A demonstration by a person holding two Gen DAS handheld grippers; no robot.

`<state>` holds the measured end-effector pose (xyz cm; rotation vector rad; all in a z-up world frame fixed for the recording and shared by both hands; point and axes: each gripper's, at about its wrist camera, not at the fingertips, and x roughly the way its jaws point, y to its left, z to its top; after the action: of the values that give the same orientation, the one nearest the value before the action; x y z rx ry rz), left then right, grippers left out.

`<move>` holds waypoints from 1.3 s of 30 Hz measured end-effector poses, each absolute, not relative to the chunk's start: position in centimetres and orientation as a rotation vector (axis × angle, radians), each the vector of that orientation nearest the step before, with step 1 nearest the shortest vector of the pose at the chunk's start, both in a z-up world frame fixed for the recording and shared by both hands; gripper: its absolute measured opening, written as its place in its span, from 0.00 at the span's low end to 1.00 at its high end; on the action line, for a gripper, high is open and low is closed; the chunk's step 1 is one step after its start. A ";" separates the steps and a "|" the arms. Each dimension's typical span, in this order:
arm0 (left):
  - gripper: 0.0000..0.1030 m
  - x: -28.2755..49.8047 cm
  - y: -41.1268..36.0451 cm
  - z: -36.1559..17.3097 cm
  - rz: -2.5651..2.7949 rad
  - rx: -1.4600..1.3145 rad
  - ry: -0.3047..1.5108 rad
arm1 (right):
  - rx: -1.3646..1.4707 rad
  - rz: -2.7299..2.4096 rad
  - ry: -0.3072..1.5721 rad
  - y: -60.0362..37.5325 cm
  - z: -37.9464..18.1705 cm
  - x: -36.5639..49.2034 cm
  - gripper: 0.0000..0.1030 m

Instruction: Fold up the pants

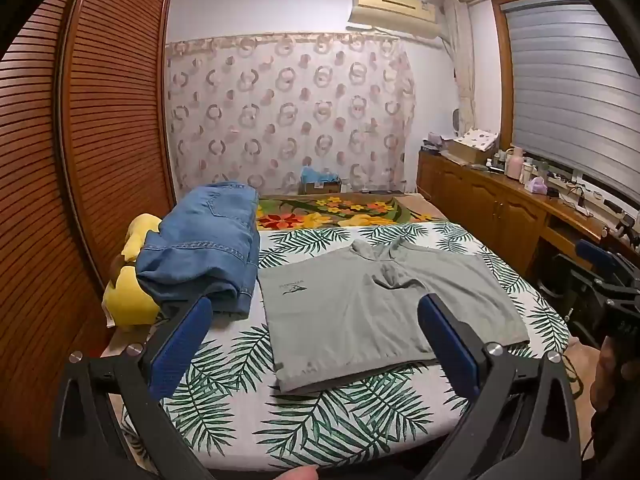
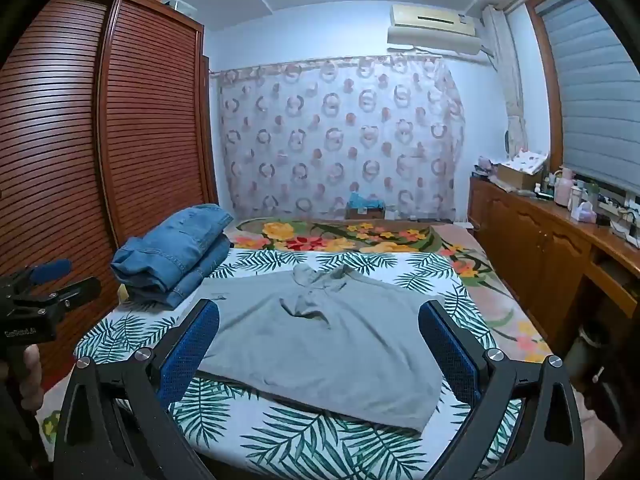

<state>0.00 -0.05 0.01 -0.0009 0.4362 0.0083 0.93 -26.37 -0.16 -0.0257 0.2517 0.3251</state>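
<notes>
Now | grey pants (image 1: 384,312) flat ahead of both tools | left tool (image 1: 316,344), right tool (image 2: 320,344) wide, empty

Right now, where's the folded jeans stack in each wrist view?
Left wrist: jeans sit left of centre on the leaf-print sheet, resting partly on a yellow plush toy, left of the grey garment.
Right wrist: jeans sit further left, in front of the wooden wardrobe.
Shared landmark: the air conditioner, upper right.
</notes>
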 end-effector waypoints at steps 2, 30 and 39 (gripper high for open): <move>1.00 0.0 0.0 0.0 0.005 -0.005 0.436 | -0.021 0.328 0.252 -26.3 -0.1 0.9 0.98; 1.00 0.0 0.0 0.0 0.006 -0.008 0.428 | -0.028 0.323 0.252 -26.5 -0.2 0.9 0.98; 1.00 0.0 0.0 0.0 0.008 -0.006 0.427 | -0.026 0.322 0.254 -26.6 0.1 1.1 0.98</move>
<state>-0.03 -0.03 0.01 -0.0058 0.4266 0.0076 1.08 -26.63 0.09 -0.0263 0.2537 0.3219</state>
